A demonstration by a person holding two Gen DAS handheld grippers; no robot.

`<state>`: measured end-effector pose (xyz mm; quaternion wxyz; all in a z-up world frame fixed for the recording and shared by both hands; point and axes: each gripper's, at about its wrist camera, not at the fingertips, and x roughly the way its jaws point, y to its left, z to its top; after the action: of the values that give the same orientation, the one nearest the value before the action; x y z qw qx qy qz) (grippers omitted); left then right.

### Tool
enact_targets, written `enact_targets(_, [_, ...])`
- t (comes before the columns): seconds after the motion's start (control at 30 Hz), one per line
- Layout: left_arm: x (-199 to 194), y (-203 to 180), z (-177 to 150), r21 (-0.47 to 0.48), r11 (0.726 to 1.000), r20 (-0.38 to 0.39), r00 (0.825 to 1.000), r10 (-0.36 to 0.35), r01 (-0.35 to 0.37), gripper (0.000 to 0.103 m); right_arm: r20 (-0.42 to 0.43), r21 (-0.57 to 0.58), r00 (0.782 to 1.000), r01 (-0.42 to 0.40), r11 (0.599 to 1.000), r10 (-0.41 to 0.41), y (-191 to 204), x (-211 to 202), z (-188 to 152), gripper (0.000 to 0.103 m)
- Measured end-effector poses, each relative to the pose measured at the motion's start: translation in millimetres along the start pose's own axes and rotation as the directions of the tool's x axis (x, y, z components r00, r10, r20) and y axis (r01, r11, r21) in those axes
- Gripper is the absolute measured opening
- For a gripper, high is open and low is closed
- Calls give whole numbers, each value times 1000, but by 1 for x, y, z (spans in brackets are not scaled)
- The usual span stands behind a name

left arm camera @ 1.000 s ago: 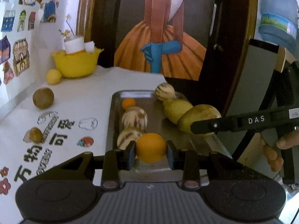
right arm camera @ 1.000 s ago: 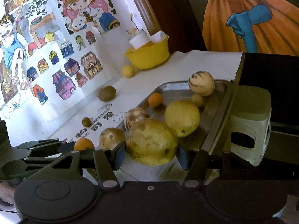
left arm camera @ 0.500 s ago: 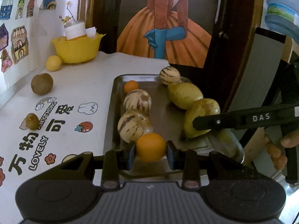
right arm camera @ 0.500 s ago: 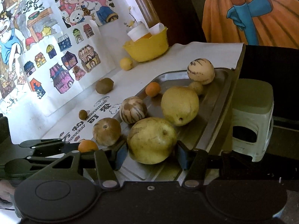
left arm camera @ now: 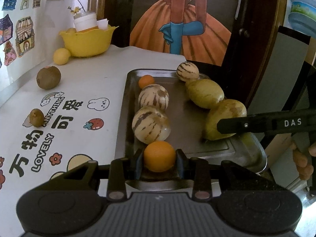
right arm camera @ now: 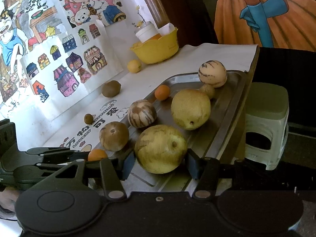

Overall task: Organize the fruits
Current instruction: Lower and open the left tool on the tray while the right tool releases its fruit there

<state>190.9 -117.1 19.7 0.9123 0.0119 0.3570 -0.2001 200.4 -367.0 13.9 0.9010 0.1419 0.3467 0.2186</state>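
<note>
- Left tool [left arm camera: 159,161] pinching a small orange [left arm camera: 159,156] at the near end of the metal tray [left arm camera: 128,106], low over its rim.
- Right tool [right arm camera: 161,163] clamped around a large yellow-green fruit [right arm camera: 161,148], seemingly resting on the tray's near right side.
- Best to set each fruit fully onto the flat tray floor before spreading the fingers, so neither rolls.
- Just beyond, two striped melons [left arm camera: 151,125] close to the orange: little room, gentle release advised.
- Farther off on the tabletop [left arm camera: 94,83], outside the tray: two brown kiwis [left arm camera: 48,77], a lemon [left arm camera: 61,56], a yellow bowl [left arm camera: 86,42].
</note>
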Motion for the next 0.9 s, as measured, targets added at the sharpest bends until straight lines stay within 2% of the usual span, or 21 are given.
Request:
enact_targets(0.17, [-2,1,0,-8,1000,-6,1000,6,-6,39,-2,-5,1000,3,1000,-3,1,-2,-1,59])
enact_targets(0.3, [-7,2,-1,-31,1000,5,1000,-1,1,52,-2,-2,1000,5,1000,-5,2,-7,-2,61])
enact_targets(0.53, [-24,2,-7,-53,999,39,999,-9,11,60,14,-3,1000,15,1000,-15,9,-19,-1,66])
enact_targets(0.6, [-31,3,-8,-74,997,49,999,-3,7,69,23,-5,1000,19,1000,-19,12,-24,-2,70])
enact_targets(0.73, [-44,9,-11,-112,994,73,997,-1,9,75,45,-12,998,33,999,-32,19,-32,-3,76])
enact_targets(0.9, [-59,20,-16,-171,985,89,996,23,-8,92,88,-30,994,64,998,-61,33,-43,-9,90])
